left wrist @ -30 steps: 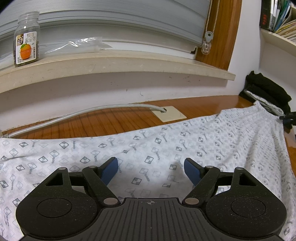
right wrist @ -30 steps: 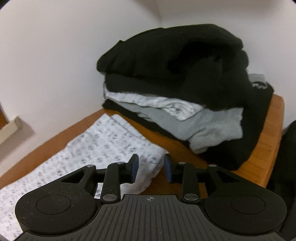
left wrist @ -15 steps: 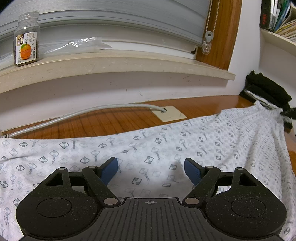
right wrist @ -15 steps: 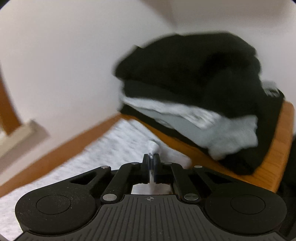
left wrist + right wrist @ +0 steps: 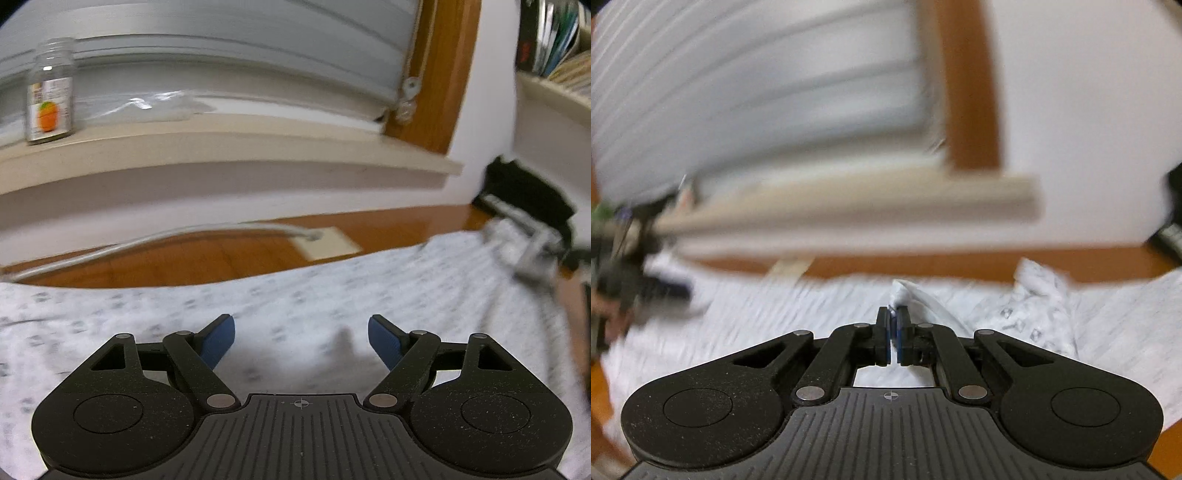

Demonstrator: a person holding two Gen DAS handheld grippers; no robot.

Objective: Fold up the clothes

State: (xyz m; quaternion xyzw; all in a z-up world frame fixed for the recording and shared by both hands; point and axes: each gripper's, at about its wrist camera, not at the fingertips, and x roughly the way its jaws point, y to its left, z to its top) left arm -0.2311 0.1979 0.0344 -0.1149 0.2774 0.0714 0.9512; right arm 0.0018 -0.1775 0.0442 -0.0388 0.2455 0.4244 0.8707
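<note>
Now mid-fold: right gripper (image 5: 894, 328) clamped on an edge of the patterned garment (image 5: 295, 295) spread across the wooden table (image 5: 207, 258); left gripper (image 5: 301, 338) wide open above it, empty. Next, probably: lay that edge down squarely.

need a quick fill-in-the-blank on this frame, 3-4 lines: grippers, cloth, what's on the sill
1. The right gripper is ____ on a pinch of the patterned white cloth.
2. The left gripper hangs above the cloth with its jaws ____.
3. The jar with the orange on its label stands on the ____.
4. A grey cable runs across the wooden ____ to a pale plate.

Missing words: shut; open; windowsill; table
</note>
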